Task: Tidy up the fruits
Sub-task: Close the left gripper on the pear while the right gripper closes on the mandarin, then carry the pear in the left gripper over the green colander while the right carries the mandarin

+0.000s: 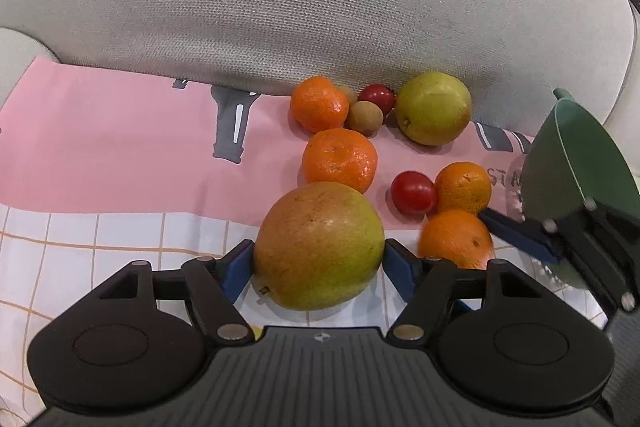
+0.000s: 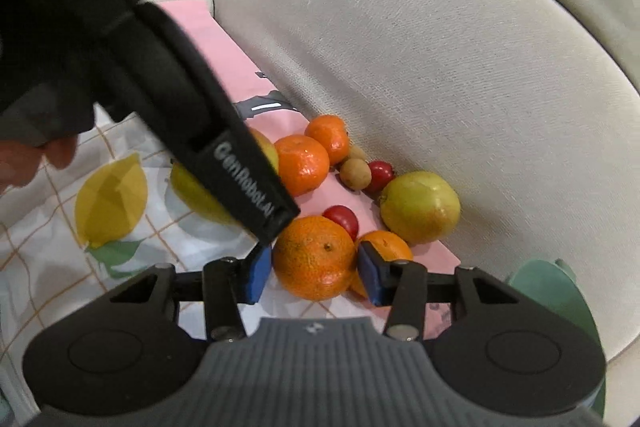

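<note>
Left gripper (image 1: 319, 259) at the lower centre of the left wrist view, blue pads (image 1: 236, 269) pressed against both sides of a big green-orange pear (image 1: 319, 245) sitting on the checked cloth (image 1: 80, 247). Jaws spread wide, closed on the fruit.

Right gripper (image 2: 315, 267) at the lower centre of the right wrist view, blue pads (image 2: 370, 273) touching both flanks of a large mandarin (image 2: 315, 257); jaws about half open, gripping it. That fruit rests on the pink strip (image 2: 224, 55) of cloth.

Around it: cherry tomato (image 2: 342, 219) just behind, another mandarin (image 2: 386, 241) touching on the right, yellow-green pear (image 2: 419, 211) against the grey sofa cushion (image 2: 400, 47) at centre right. Upper centre cluster: two mandarins (image 2: 303, 163), two small brown longan-like fruits (image 2: 355, 173), a second red tomato (image 2: 381, 174).

Green bowl (image 2: 560, 291) at the lower right edge, beside the right gripper. Lemon print (image 2: 110, 201) on the cloth, centre left.
</note>
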{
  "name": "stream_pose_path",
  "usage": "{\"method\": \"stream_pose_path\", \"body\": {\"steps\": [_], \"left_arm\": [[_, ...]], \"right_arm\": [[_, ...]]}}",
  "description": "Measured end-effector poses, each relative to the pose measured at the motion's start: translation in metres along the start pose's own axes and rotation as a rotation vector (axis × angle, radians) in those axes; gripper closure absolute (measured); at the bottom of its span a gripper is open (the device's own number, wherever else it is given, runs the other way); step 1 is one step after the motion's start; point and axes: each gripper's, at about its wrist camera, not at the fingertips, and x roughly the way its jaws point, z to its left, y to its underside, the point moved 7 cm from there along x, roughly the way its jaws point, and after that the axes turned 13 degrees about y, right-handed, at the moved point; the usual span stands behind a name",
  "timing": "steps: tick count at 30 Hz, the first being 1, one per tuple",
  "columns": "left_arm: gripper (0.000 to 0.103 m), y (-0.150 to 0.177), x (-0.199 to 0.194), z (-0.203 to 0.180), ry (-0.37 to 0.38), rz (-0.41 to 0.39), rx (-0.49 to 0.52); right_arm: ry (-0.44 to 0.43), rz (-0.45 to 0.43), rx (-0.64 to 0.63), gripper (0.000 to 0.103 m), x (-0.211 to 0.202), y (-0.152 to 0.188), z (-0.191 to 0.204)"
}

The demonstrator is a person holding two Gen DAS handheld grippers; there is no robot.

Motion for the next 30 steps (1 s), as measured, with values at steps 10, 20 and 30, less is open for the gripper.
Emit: {"method": "stream_pose_path", "body": {"steps": [10, 20, 30], "left_arm": [[0.024, 0.015, -0.016, -0.005, -0.006, 0.002, -0.007], [0.024, 0.023, -0.072, -0.034, 0.012, -0.055, -0.013], [0.024, 0.003, -0.094, -0.114, 0.112, -0.079, 0.075]], "right_arm": [[-0.025, 0.082, 0.163, 0.059, -0.007, 0.014, -0.024], [-0.035, 0.054, 0.346, 0.059, -0.054, 0.023, -0.051], [0.079, -0.018, 0.486, 0.059, -0.103, 0.035, -0.115]]}}
